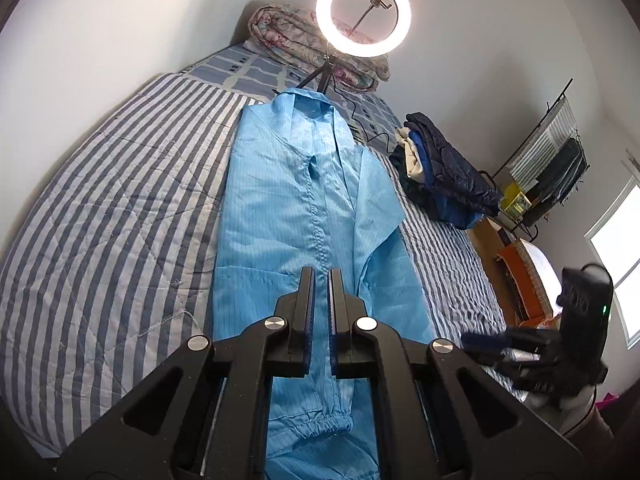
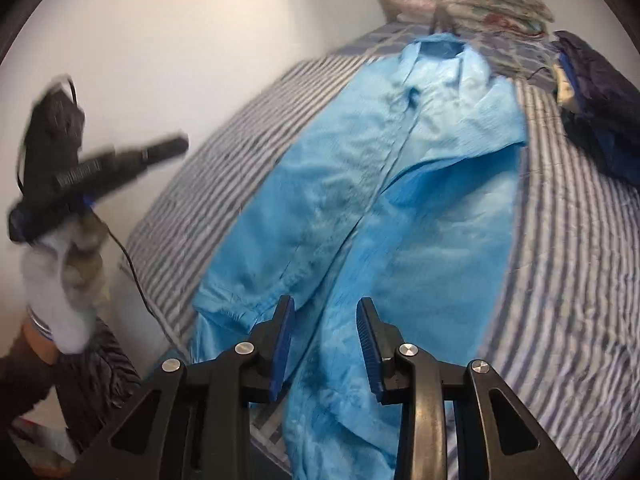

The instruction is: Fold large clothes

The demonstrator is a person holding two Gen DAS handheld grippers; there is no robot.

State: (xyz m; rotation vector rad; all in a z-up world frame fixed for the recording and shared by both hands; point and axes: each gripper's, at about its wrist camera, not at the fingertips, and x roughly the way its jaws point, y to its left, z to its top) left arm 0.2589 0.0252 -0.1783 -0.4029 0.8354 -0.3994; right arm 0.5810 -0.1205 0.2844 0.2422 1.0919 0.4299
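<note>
A long light-blue coverall (image 1: 288,216) lies lengthwise on the striped bed (image 1: 112,220), collar toward the far end, both sleeves folded in over the body. My left gripper (image 1: 321,276) hovers above its lower half with jaws nearly closed and nothing between them. In the right wrist view the coverall (image 2: 400,200) fills the middle of the blurred frame. My right gripper (image 2: 326,308) is open and empty above the garment's leg section. The left gripper also shows at the left edge of the right wrist view (image 2: 120,160), and the right gripper at the right edge of the left wrist view (image 1: 520,348).
A ring light (image 1: 363,12) on a tripod stands at the bed's far end before a rolled floral quilt (image 1: 320,40). A pile of dark clothes (image 1: 444,168) lies at the right side of the bed. A drying rack (image 1: 552,160) and window are to the right.
</note>
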